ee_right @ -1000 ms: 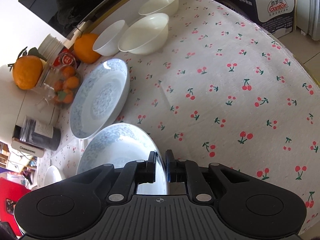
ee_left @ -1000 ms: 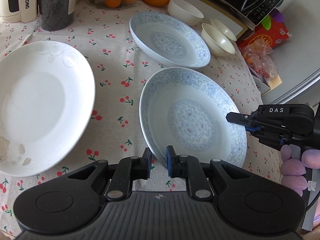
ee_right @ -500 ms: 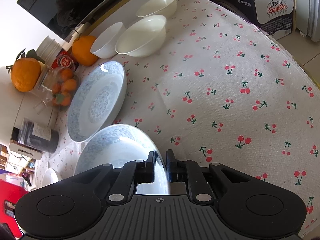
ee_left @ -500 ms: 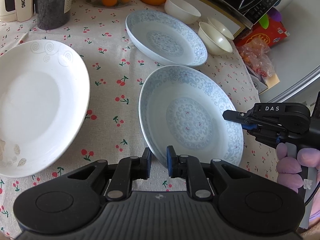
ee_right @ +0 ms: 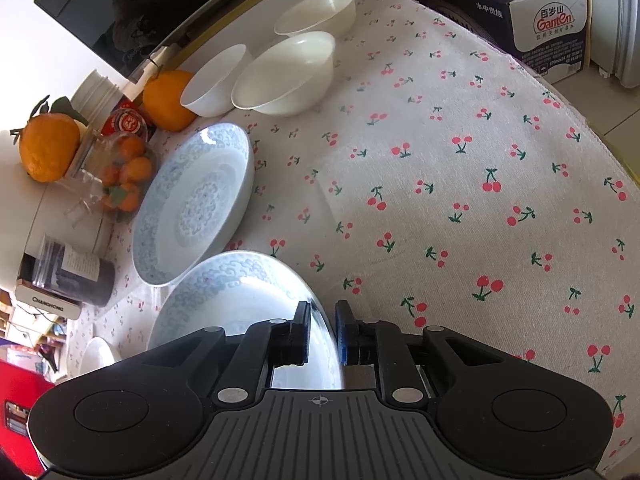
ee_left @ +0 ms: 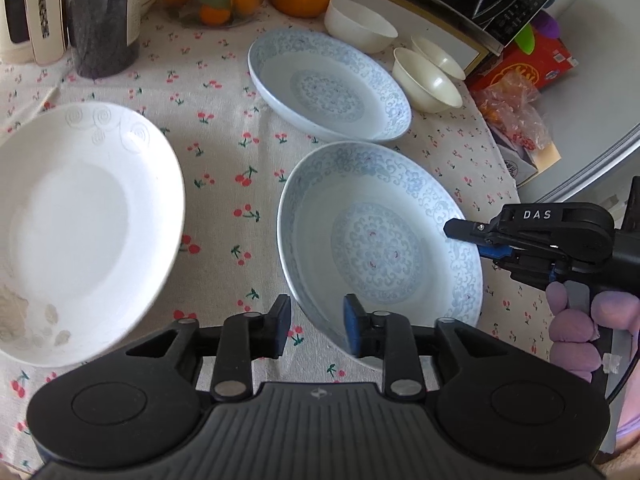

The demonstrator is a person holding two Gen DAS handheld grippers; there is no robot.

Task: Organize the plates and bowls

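A cherry-print tablecloth [ee_right: 460, 128] covers the table. On it, from the left wrist view, lie a plain white plate [ee_left: 80, 220] with embossed swirls, holding pale crumbs at its near edge, and two empty blue-patterned plates: the far blue plate [ee_left: 328, 84] and the near blue plate [ee_left: 376, 248]. The right gripper [ee_right: 321, 334], marked "DAS", is clamped on the near plate's rim; the left gripper [ee_left: 316, 322] stands apart around that plate's near edge. Three empty cream bowls [ee_right: 288, 74] sit beyond. A dark jar [ee_left: 104, 28] holds black contents; a clear container [ee_right: 124, 176] holds small oranges. A box [ee_right: 548, 28] reads "Ganten"; an appliance [ee_left: 34, 12] reads "CHANGHONG".
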